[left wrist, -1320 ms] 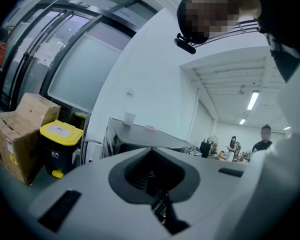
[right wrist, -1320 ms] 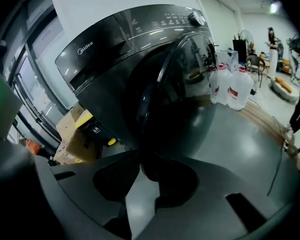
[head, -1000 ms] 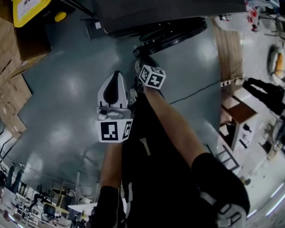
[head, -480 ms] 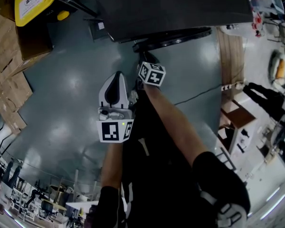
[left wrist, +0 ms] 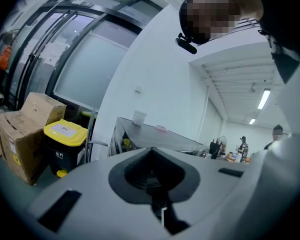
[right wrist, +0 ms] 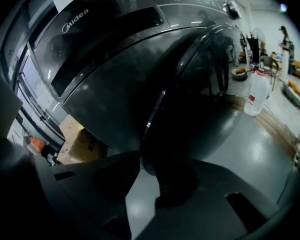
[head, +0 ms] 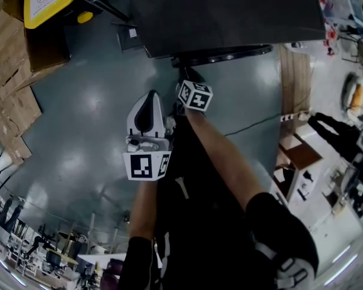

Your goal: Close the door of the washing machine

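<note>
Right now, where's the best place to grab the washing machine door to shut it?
Probably best to grip the door by its free edge, the end standing off the washing machine. Come from the front, one jaw on each face: the rim there is thin and sticks out.

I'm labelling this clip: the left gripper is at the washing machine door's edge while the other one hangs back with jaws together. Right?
Not quite. It is the right gripper that is at the edge of the door, as the head view shows. The left gripper is the one that hangs back with its jaws together.
</note>
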